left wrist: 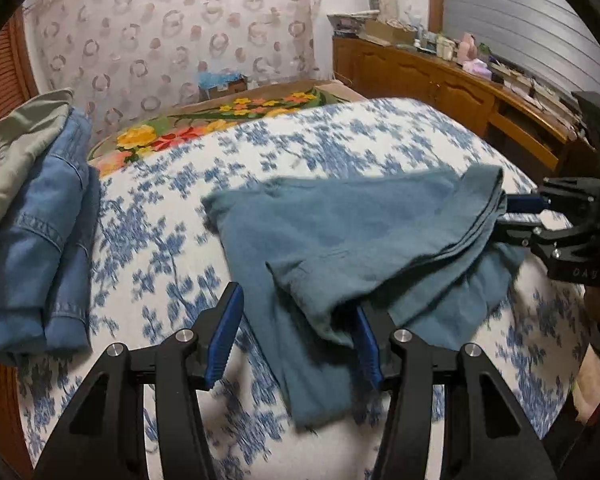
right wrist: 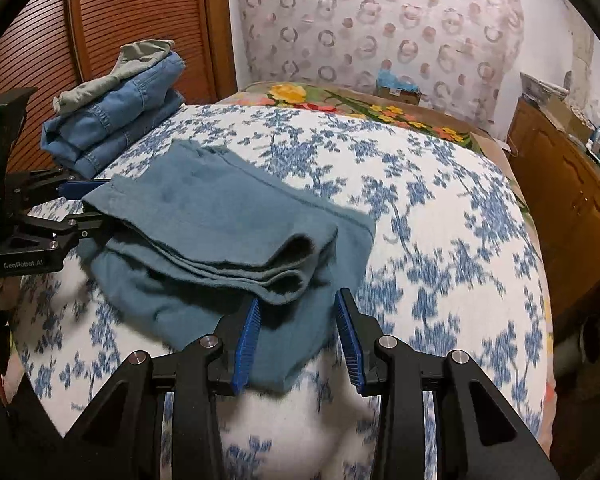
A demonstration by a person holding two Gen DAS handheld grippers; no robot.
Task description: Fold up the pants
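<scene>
The teal pants [left wrist: 340,232] lie folded in layers on the bed. In the left wrist view my left gripper [left wrist: 298,300] is open. Its left pad hangs free over the bedspread, and its right finger is tucked under the raised near edge of the cloth. From the right, my right gripper [left wrist: 508,218] reaches into the far corner of the fold. The right wrist view shows the pants [right wrist: 220,216] ahead of my open right gripper [right wrist: 298,298]. The left pad touches the rolled fold and the right pad touches nothing. My left gripper [right wrist: 100,204] meets the pants' left corner, its tips partly hidden by cloth.
A blue-and-white floral bedspread [left wrist: 340,136] covers the bed. Folded denim [left wrist: 48,232] with a grey-green garment on top is stacked at the left edge. A wooden dresser [left wrist: 440,84] with clutter on top runs along the right side. A louvred wooden door [right wrist: 132,20] stands behind the stack.
</scene>
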